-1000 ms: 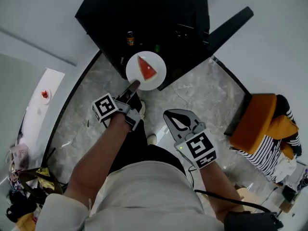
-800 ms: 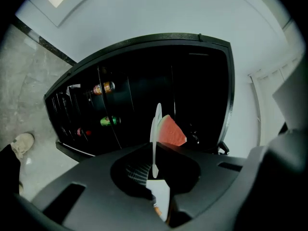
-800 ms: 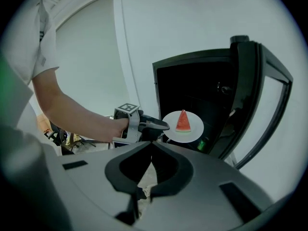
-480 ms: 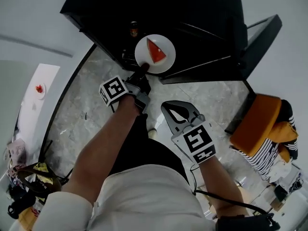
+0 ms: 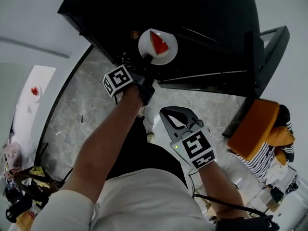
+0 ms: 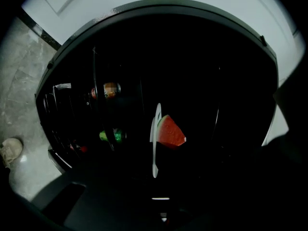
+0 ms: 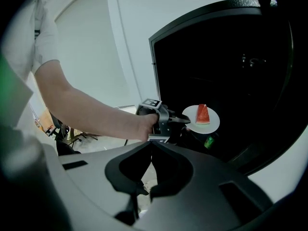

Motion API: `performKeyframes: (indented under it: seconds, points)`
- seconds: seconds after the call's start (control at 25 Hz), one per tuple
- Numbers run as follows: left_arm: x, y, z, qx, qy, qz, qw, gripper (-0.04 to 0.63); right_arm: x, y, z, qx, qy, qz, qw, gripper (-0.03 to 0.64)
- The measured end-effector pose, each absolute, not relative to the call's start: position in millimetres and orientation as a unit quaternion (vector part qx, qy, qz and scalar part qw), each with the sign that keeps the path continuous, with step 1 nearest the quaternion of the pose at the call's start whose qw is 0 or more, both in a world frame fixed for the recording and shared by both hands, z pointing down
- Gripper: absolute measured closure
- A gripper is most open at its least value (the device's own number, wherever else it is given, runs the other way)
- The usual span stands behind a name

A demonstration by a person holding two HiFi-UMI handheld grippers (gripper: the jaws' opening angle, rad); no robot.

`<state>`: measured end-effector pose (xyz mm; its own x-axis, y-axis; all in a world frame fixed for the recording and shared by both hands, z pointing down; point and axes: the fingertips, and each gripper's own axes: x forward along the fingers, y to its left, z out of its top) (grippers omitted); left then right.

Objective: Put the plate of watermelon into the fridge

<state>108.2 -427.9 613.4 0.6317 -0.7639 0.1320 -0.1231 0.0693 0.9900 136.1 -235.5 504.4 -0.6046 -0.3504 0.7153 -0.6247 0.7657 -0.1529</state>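
Note:
A white plate (image 5: 166,53) with a red watermelon wedge (image 5: 159,43) is held out level at the dark opening of the black fridge (image 5: 202,13). My left gripper (image 5: 147,59) is shut on the plate's near rim. In the left gripper view the plate (image 6: 155,143) shows edge-on with the wedge (image 6: 169,133) at its right, and the jaws are lost in the dark. In the right gripper view, the plate (image 7: 211,124) and the left gripper (image 7: 185,120) show against the fridge interior. My right gripper (image 5: 167,111) hangs lower over the floor, shut and holding nothing.
The fridge door (image 5: 269,47) stands open at the right. Inside are a bottle (image 6: 107,90) and a green can (image 6: 111,135). Orange and striped clothes (image 5: 262,129) lie at the right. A white table with a small plate (image 5: 34,91) is at the left, with clutter (image 5: 24,191) below it.
My left gripper has carried the plate forward, from the fridge's front edge to further inside the opening. The right gripper has stayed about where it was.

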Motion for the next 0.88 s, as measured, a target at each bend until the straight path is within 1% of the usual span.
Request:
performKeyframes:
  seconds: [0.56, 0.88]
  points:
    - [110, -473, 639, 0.628, -0.374, -0.222, 0.645, 0.571, 150, -235, 517, 0.295, -0.858, 0.223, 0.356, 0.601]
    - [113, -483, 642, 0.621, -0.403, -0.177, 0.648, 0.569, 148, -240, 514, 0.295, -0.859, 0.226, 0.352, 0.601]
